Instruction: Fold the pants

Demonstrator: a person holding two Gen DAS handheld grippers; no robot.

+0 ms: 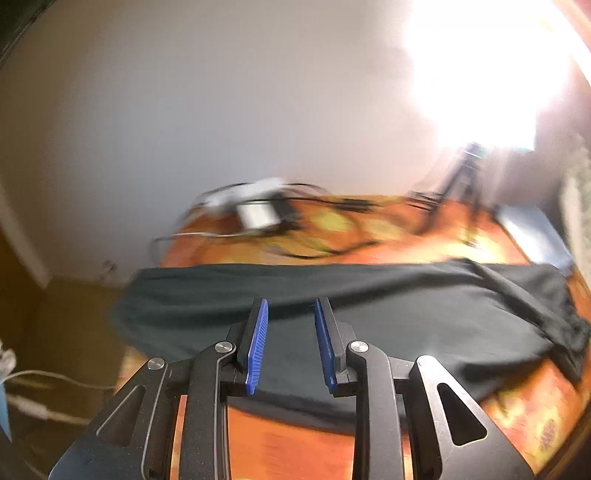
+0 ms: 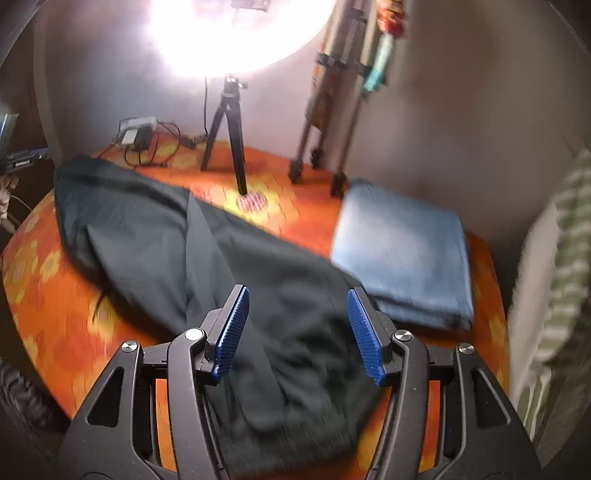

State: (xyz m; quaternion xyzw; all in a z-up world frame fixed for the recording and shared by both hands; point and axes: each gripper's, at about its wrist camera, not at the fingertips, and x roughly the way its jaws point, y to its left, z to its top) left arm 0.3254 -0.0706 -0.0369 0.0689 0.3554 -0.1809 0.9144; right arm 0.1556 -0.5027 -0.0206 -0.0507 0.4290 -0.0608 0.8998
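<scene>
Dark green-black pants (image 1: 406, 306) lie flat across a table covered by an orange flowered cloth (image 1: 295, 450). My left gripper (image 1: 290, 302) hovers above their near edge, its blue pads a small way apart with nothing between them. In the right wrist view the pants (image 2: 155, 236) run from the far left towards me, with a fold line along the middle and a ribbed band nearest me. My right gripper (image 2: 297, 291) hangs over that near end. Its jaws stand wide and hold nothing. Both views are blurred by motion.
A folded blue cloth (image 2: 402, 254) lies right of the pants. Behind stand a small black tripod (image 2: 229, 122) under a glaring lamp (image 2: 236, 29), a second stand (image 2: 332, 110), and a power strip with cables (image 2: 136, 129). Striped fabric (image 2: 569, 258) hangs at the right edge.
</scene>
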